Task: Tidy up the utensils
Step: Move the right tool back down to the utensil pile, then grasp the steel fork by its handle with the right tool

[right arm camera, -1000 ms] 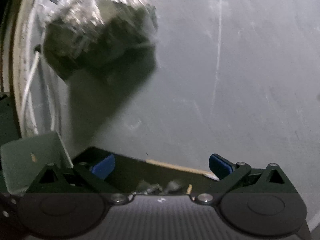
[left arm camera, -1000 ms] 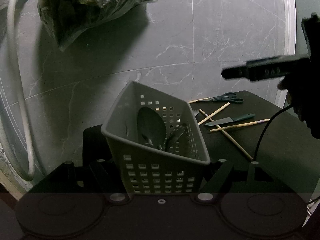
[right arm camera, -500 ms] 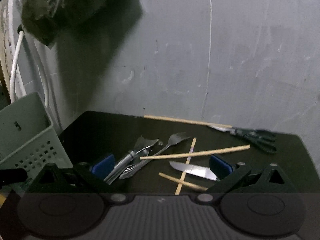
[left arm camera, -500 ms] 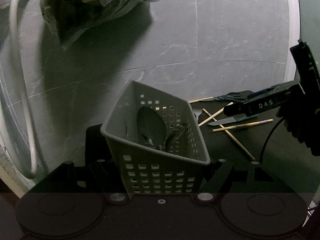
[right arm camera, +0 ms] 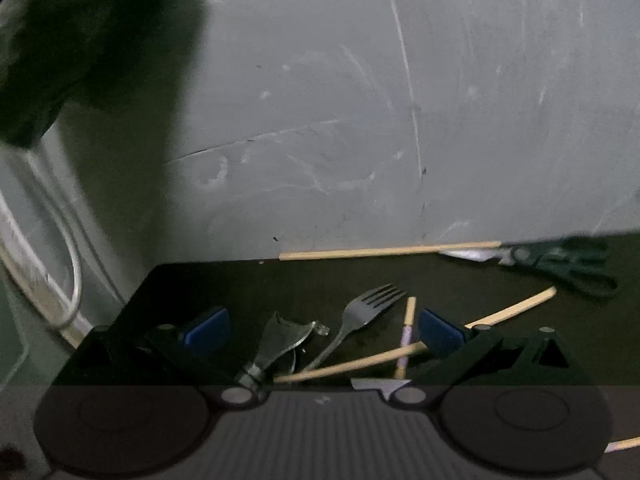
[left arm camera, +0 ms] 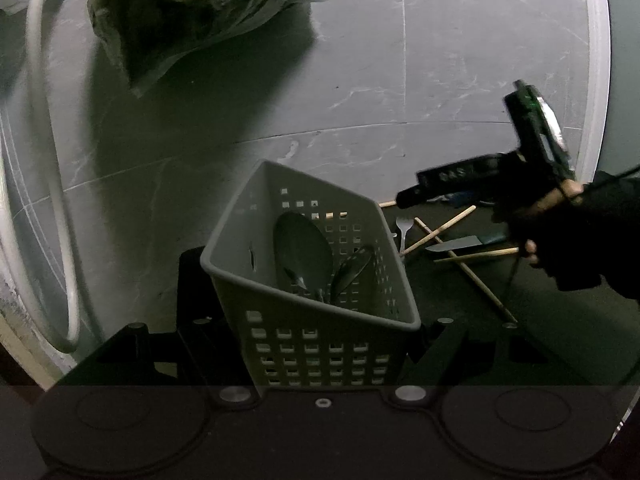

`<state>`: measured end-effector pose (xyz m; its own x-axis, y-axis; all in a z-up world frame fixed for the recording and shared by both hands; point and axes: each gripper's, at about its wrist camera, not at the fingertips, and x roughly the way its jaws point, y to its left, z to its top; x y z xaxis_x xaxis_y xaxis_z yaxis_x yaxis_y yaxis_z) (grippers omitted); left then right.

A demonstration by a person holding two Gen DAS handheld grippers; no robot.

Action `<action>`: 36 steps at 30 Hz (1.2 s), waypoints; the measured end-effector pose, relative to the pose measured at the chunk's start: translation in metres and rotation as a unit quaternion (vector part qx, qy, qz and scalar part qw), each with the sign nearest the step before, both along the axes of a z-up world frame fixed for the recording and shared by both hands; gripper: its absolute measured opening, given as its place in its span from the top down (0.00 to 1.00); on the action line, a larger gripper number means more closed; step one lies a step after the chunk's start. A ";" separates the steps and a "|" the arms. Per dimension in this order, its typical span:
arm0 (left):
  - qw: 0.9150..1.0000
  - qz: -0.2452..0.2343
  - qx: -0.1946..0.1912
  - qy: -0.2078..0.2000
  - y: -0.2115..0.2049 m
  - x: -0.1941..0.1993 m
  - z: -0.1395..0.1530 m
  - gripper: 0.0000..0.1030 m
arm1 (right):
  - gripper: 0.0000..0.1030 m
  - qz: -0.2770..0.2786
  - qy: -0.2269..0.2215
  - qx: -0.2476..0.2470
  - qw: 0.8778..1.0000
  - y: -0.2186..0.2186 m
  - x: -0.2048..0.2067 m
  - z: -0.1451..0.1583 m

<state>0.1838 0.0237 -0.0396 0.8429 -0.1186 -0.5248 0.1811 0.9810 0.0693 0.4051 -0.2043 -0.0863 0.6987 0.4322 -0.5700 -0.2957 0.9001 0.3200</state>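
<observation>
A grey perforated basket (left arm camera: 320, 340) stands tilted at the left end of the black table (left arm camera: 560, 332), and my left gripper (left arm camera: 320, 354) is shut on its near wall. Inside it lean a large spoon (left arm camera: 304, 252) and a smaller one (left arm camera: 354, 270). My right gripper (right arm camera: 324, 332) is open, its blue pads (right arm camera: 208, 330) low over the table (right arm camera: 240, 288). Between them lie a fork (right arm camera: 360, 316) and a metal peeler-like tool (right arm camera: 280, 340), untouched. Chopsticks (right arm camera: 352, 364), a knife tip (right arm camera: 376, 385) and scissors (right arm camera: 560, 264) lie around. From the left wrist, the right gripper (left arm camera: 436, 188) hangs above those utensils.
A grey marble wall rises right behind the table. A plastic bag (left arm camera: 192, 12) hangs on it at upper left, with a white hose (left arm camera: 48, 200) looping down beside it. A person's hand (left arm camera: 552, 220) holds the right gripper. One chopstick (right arm camera: 384, 251) lies along the table's back edge.
The right gripper has swung down and rolled toward the loose utensils; the fork and the metal tool now lie between its pads. The left gripper and the basket have stayed put.
</observation>
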 end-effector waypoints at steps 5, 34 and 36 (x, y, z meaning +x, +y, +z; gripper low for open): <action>1.000 0.002 0.000 0.001 -0.001 0.001 0.001 0.25 | 0.03 -0.034 0.072 0.102 0.992 -0.012 0.030 -0.018; 1.000 0.018 0.003 0.003 -0.006 0.001 0.003 0.25 | 0.98 -0.122 0.151 0.129 0.972 -0.002 0.068 -0.056; 1.000 0.018 0.003 0.003 -0.006 0.000 0.002 0.25 | 0.98 -0.126 0.156 0.141 0.970 -0.005 0.067 -0.057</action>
<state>0.1840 0.0179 -0.0372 0.8439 -0.0847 -0.5298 0.1452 0.9867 0.0735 0.4719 -0.2090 -0.1434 0.6143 0.4395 -0.6553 0.0729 0.7953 0.6018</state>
